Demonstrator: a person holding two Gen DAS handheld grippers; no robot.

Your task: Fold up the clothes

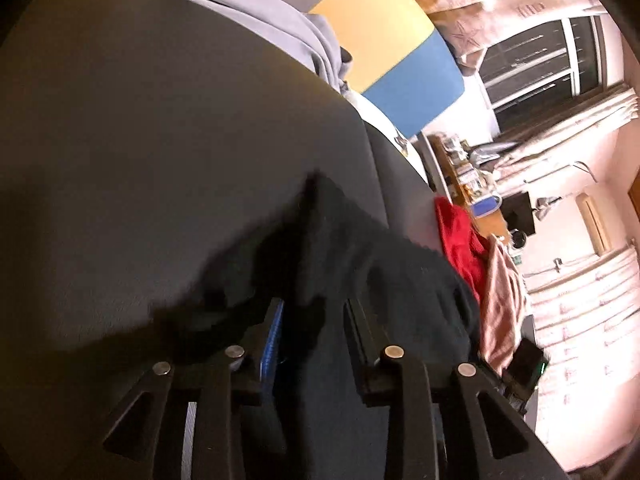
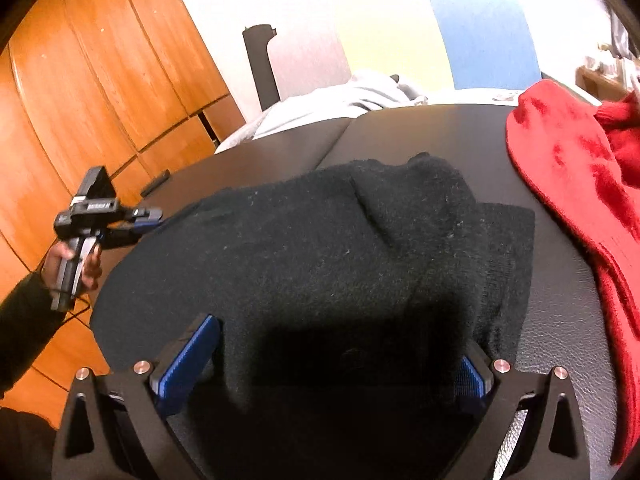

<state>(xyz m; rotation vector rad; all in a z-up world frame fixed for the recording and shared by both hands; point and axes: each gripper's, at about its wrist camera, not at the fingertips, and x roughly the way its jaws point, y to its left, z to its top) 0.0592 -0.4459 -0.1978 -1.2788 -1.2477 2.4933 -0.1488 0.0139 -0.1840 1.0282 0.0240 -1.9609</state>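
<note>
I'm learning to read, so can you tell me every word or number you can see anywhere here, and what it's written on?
No text can be read in these pictures.
White label on the left gripper: some marks, too blurred to read.
Small sign by the pink cloth in the left wrist view: too small to read.
Black sweater, red garment, black table: no writing visible.
</note>
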